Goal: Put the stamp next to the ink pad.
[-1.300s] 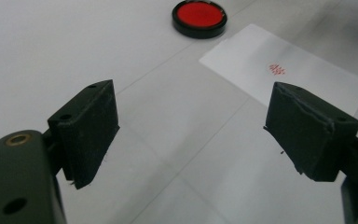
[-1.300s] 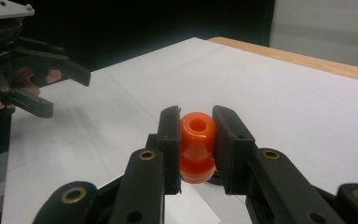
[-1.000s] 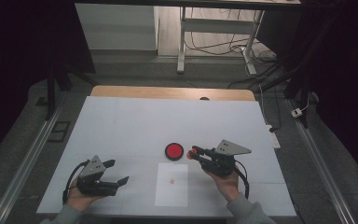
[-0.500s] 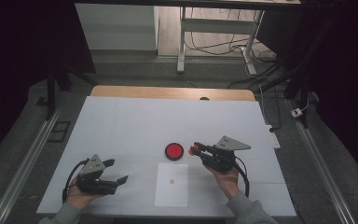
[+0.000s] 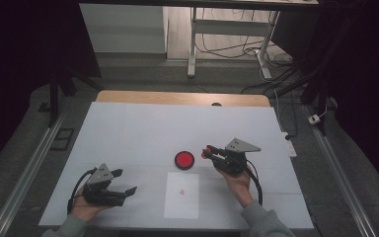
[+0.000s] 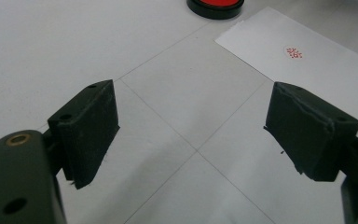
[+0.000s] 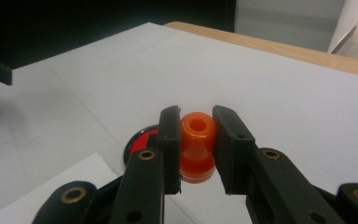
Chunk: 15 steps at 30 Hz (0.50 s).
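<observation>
White sheeting covers the table point(image 5: 128, 133), its far edge showing bare wood, with dark floor and cabling beyond.

Left gripper point(image 5: 124, 181): held low at the near left of the table in the person's left hand point(image 5: 81, 210). Its own view shows both black jaws standing wide apart with nothing between them, only bare table surface with faint seam lines under the gap.

Sheet of paper point(image 5: 181, 195): lies flat on the table, ahead of the left jaws and to their right in the left gripper view, and just on the near side of the right gripper's tips. A small red stamped mark point(image 6: 293, 52) sits on it.

Right gripper point(image 7: 196, 151): held in the person's right hand point(image 5: 237, 180), the grey three-cornered plate on top. The jaws are closed on an orange stamp point(image 7: 196, 147), the pads pressing its narrow waist from both sides. The stamp sits fully between the fingertips, clear of the table.

Red ink pad point(image 5: 184, 160): a round black-rimmed dish, lying just beyond and to the left of the right fingertips, close to the stamp but not touching it. It lies beside the far edge of the paper.
</observation>
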Tool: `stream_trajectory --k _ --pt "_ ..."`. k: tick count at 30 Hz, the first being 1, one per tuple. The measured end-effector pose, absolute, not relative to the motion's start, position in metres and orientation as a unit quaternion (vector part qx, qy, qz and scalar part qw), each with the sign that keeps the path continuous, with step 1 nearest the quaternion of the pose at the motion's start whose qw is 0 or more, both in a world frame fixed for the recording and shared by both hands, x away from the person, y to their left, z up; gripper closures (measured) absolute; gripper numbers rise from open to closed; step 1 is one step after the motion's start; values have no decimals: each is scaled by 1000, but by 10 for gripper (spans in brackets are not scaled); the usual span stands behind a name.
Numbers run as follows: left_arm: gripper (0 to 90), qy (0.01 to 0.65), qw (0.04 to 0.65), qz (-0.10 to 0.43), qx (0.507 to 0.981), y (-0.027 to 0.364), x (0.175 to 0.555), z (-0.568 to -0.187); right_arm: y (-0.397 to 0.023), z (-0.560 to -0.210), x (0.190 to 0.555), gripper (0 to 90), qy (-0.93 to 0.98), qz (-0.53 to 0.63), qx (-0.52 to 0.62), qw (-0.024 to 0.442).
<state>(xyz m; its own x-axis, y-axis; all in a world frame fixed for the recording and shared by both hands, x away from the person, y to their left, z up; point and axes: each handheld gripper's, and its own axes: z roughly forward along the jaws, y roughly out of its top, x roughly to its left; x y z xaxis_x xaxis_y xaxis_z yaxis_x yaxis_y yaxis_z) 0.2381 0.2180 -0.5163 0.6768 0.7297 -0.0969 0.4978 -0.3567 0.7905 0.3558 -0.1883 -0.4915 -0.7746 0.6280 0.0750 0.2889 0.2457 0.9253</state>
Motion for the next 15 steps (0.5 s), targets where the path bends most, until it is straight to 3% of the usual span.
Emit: stream_trajectory --k 15 --pt "170 381 420 135 813 219 237 -519 -175 -520 385 723 798 482 325 157"
